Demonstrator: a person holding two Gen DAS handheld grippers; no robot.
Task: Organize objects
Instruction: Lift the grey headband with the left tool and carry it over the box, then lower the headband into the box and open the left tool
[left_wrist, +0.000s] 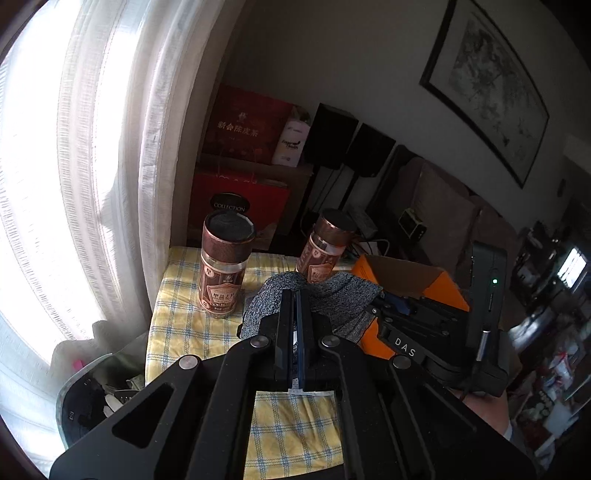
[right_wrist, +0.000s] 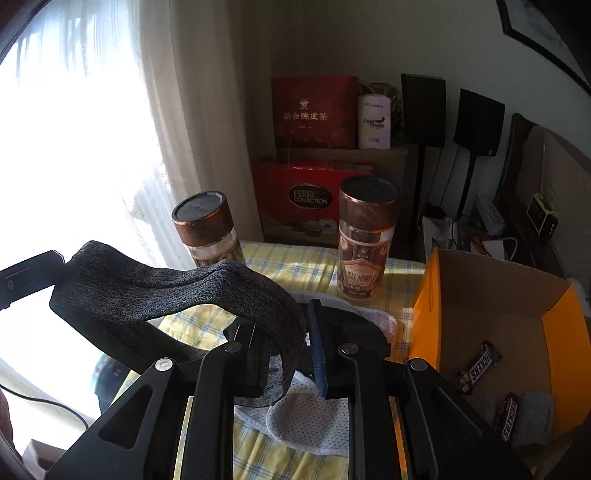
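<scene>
— Two claws on one dark grey knitted sock (right_wrist: 155, 291)?
— Yes. Left claw (left_wrist: 295, 295) clenched flat on one end of it, fabric bunched over the tips. Stretched from there in a drooping band across to the right claw (right_wrist: 291, 332), clamped on the other end.
— Below it?
— Yellow checked cloth on the surface (left_wrist: 184, 325), with a white dotted mask (right_wrist: 310, 417) lying under the right claw.
— Behind?
— Two clear jars with copper-coloured lids, upright: left jar (right_wrist: 208, 230) near the curtain, right jar (right_wrist: 364, 236) farther along, well apart.
— And far right?
— Open orange cardboard box (right_wrist: 428, 314) just beside the cloth's edge. Inside, two brown chocolate bars (right_wrist: 480, 365) and a grey sock bundle (right_wrist: 535, 417).
</scene>
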